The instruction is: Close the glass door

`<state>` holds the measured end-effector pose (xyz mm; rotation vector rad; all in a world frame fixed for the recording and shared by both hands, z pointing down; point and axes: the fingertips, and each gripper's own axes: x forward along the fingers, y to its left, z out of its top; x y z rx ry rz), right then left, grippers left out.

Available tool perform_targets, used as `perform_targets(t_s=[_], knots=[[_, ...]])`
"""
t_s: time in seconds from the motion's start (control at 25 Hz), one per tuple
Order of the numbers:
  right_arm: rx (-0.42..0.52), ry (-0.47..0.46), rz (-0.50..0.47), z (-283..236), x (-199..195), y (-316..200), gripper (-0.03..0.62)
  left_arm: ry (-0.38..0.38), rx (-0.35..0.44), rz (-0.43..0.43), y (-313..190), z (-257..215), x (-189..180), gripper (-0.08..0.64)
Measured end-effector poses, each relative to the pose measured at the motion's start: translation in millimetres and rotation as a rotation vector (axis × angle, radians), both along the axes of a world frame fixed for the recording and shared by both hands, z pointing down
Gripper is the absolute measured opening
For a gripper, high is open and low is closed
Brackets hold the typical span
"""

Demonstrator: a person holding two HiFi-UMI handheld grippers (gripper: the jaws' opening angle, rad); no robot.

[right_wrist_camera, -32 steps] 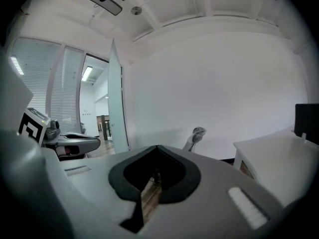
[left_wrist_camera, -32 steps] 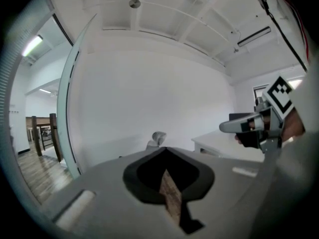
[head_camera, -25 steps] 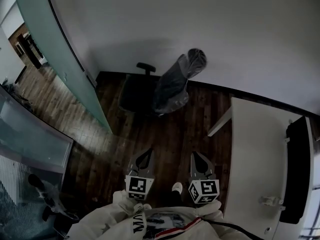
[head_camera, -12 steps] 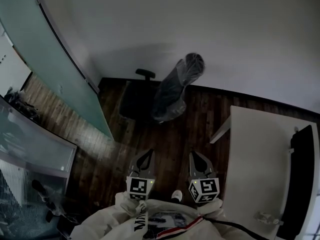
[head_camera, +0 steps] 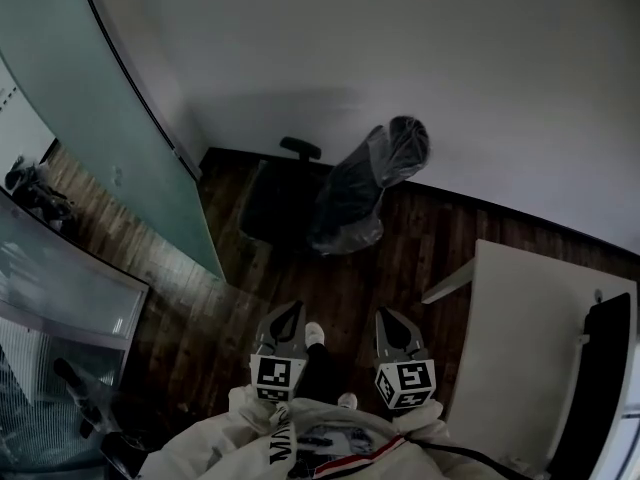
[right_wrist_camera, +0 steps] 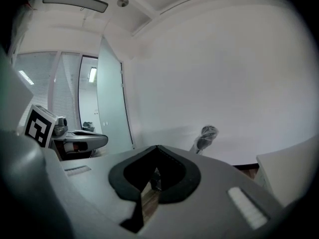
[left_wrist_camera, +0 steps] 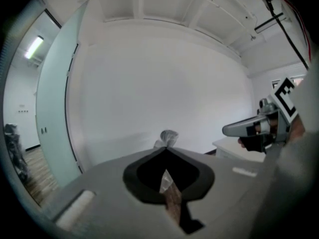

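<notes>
The frosted glass door [head_camera: 130, 138] runs from the top left down to the wooden floor, well ahead and left of both grippers. It also shows as a pale green pane [left_wrist_camera: 55, 108] at the left of the left gripper view and further off [right_wrist_camera: 112, 103] in the right gripper view. My left gripper [head_camera: 293, 310] and right gripper [head_camera: 386, 315] are side by side at the bottom centre, pointing forward. Both are shut with nothing between the jaws [left_wrist_camera: 165, 148] [right_wrist_camera: 157, 147]. Neither touches the door.
A black office chair wrapped in plastic [head_camera: 340, 193] stands against the white wall ahead. A white desk [head_camera: 530, 348] with a dark object [head_camera: 605, 368] is at the right. A glass partition [head_camera: 60, 278] is at the lower left. The person's shoe [head_camera: 315, 334] shows between the grippers.
The person has stepped on across the room with both grippers side by side. The desk has slid right and lower in view, and a shoe now shows between the grippers.
</notes>
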<state>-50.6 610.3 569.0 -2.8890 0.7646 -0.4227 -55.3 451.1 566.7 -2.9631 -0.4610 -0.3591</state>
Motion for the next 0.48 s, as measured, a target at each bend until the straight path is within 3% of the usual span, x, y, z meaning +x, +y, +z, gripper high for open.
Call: perform_targets(t_s=[0.2, 0.48], knots=[[-0.024, 0.018, -0.023, -10, 64, -22, 0.005, 0.037, -0.011, -0.017, -21, -8, 64, 0.002], [-0.047, 0.019, -0.089, -21, 140, -92, 0.005, 0.048, -0.026, -0.074, -88, -20, 139, 0.002]])
